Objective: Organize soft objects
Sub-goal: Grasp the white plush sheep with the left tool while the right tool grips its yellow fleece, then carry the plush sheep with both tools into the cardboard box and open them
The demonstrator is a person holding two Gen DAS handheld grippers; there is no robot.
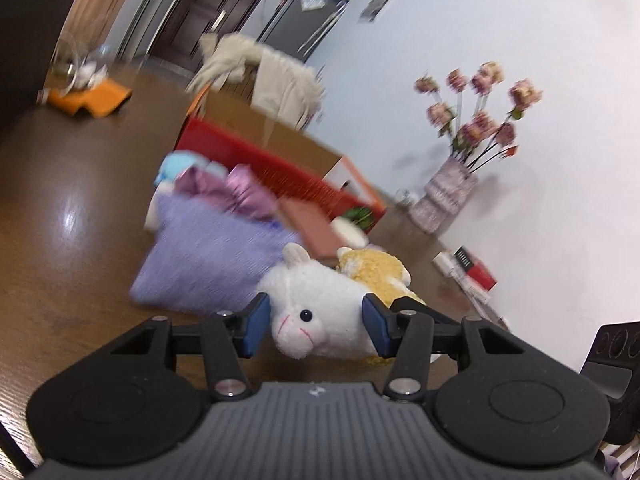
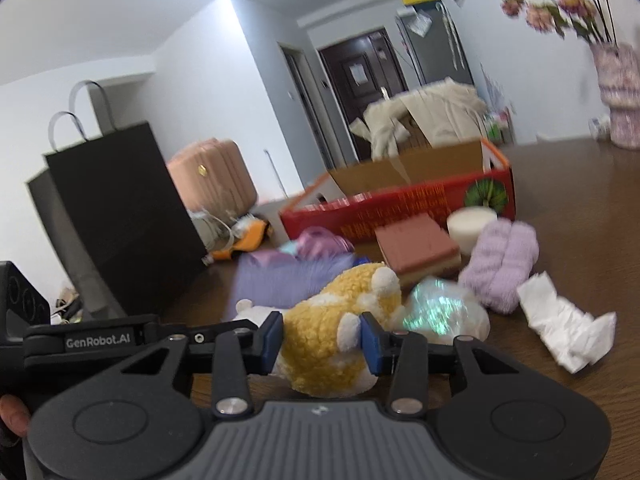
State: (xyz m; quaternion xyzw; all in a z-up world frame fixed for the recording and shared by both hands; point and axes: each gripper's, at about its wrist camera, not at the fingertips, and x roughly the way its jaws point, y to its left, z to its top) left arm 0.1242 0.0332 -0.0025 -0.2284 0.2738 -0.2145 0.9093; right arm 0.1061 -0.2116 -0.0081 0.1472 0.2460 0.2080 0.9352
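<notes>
A white plush toy (image 1: 316,308) lies on the brown table (image 1: 80,240) with the blue pads of my left gripper (image 1: 316,330) pressed on both sides of its head. Right behind it lies a yellow plush toy (image 1: 376,272). In the right wrist view that yellow plush toy (image 2: 320,320) sits between the pads of my right gripper (image 2: 321,340), which squeeze its fleece. The white plush toy (image 2: 250,312) peeks out at its left. An open red cardboard box (image 2: 400,200) stands behind both toys.
Around the toys lie a purple cushion (image 2: 288,276), a pink sponge block (image 2: 416,244), a white foam cylinder (image 2: 470,224), a lilac rolled towel (image 2: 500,264), a shiny pouch (image 2: 436,308) and crumpled tissue (image 2: 568,328). A flower vase (image 1: 444,196) stands by the wall, a black paper bag (image 2: 120,216) at left.
</notes>
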